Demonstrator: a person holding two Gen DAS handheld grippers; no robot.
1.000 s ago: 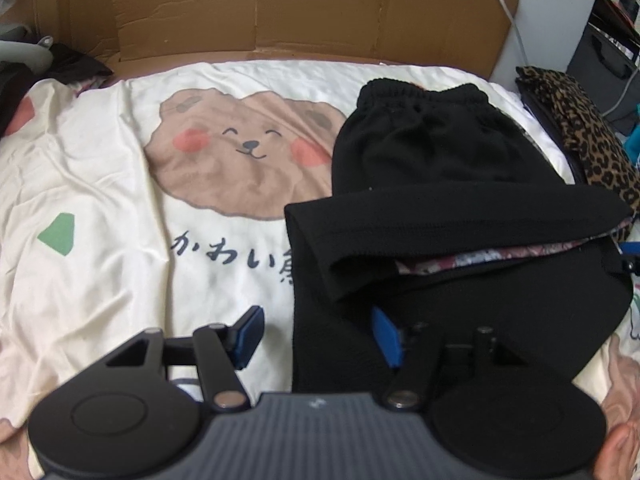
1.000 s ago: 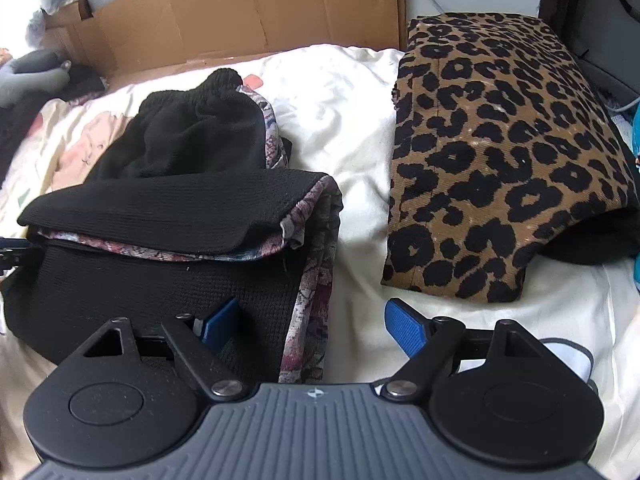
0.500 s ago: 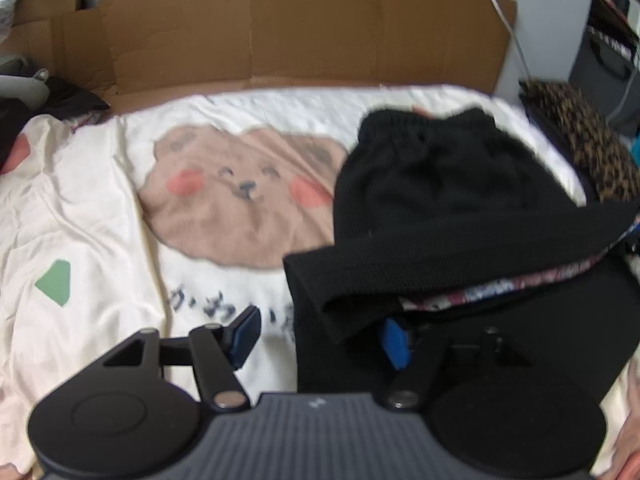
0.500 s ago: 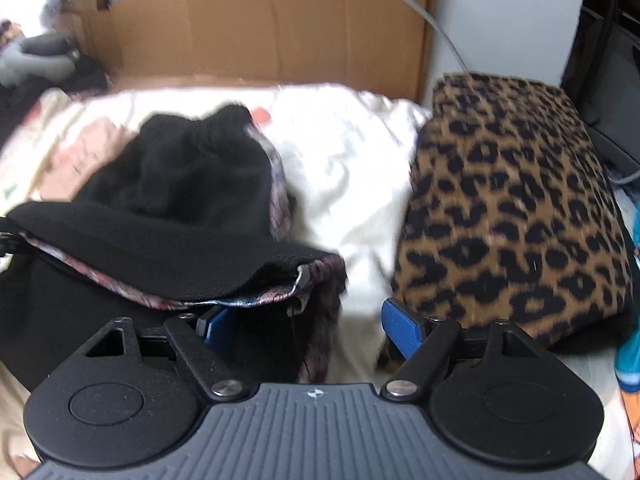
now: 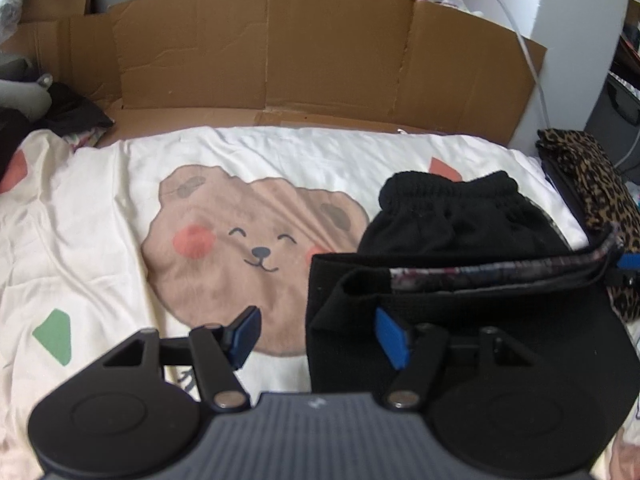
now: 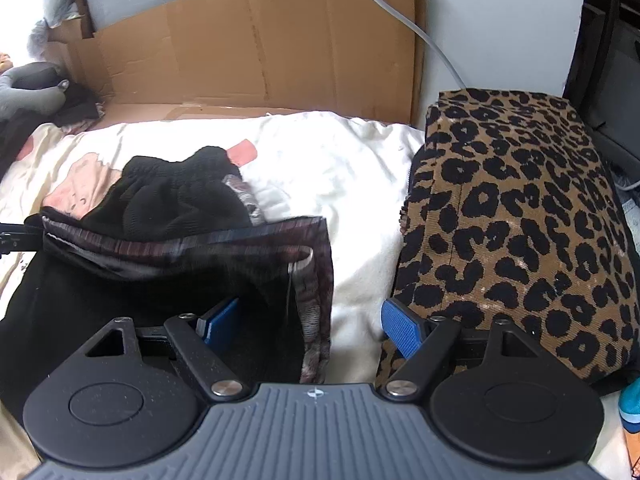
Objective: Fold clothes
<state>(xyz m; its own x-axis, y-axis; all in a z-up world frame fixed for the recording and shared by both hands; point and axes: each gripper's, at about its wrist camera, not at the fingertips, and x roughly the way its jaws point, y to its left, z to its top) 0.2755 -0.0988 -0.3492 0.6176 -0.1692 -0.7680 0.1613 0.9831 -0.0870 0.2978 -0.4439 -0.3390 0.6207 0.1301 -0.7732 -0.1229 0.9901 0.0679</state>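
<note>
The black garment (image 5: 460, 220) lies on the right half of the bed (image 5: 100, 220). Its waistband (image 5: 448, 188) points to the far edge, where cardboard (image 5: 280, 48) stands. A folded leopard piece (image 6: 520, 220) sits at the right edge, just beside it, probably a finished item set aside.

The near part of the garment is raised, and its hem (image 6: 180, 236) runs taut from side to side, showing the patterned lining. That fits a fold being carried toward the waistband.

The left claw (image 5: 316, 328) stands apart at the garment's left edge. Its inner finger is against or under the black cloth and its outer one is over bare sheet. The right claw (image 6: 310, 320) is also apart and straddles the right edge, with its inner finger half hidden by fabric. No pinch shows on either claw, so the cloth seems to ride on the inner fingers. One claw at each side would keep the hem straight, so that the fold lands square.
</note>
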